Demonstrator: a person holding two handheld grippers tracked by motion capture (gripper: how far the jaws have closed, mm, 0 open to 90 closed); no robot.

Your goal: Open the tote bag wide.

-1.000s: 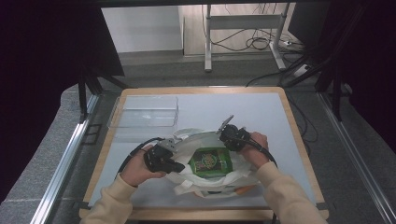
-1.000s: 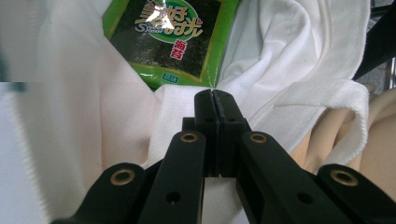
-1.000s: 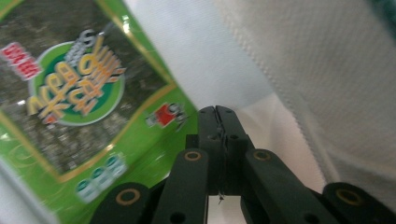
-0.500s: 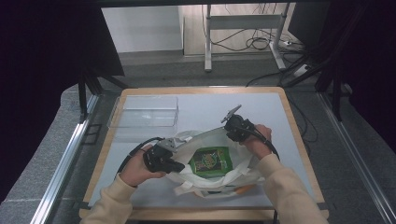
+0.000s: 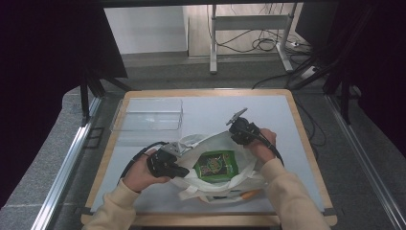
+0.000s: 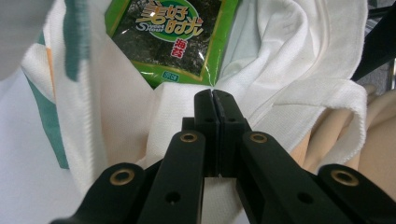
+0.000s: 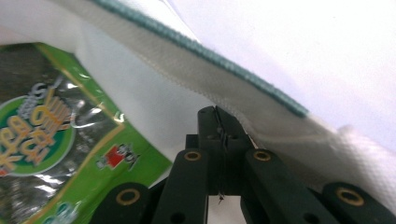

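two closed grippers, left [image 6: 212, 93] and right [image 7: 215, 112], fingers [image 6: 204, 112] pinching white bag [image 5: 191, 146] rim

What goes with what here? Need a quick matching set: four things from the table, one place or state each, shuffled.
Things:
1. green snack packet
2. clear plastic box
3. left claw
4. right claw

Places or states:
A. lies open-side up on the table's far left part, apart from the bag
B. shut on the white bag's near-left edge
C. lies inside the white bag
D. shut on the bag's far-right rim

Pairs: 1-C, 2-A, 3-B, 4-D
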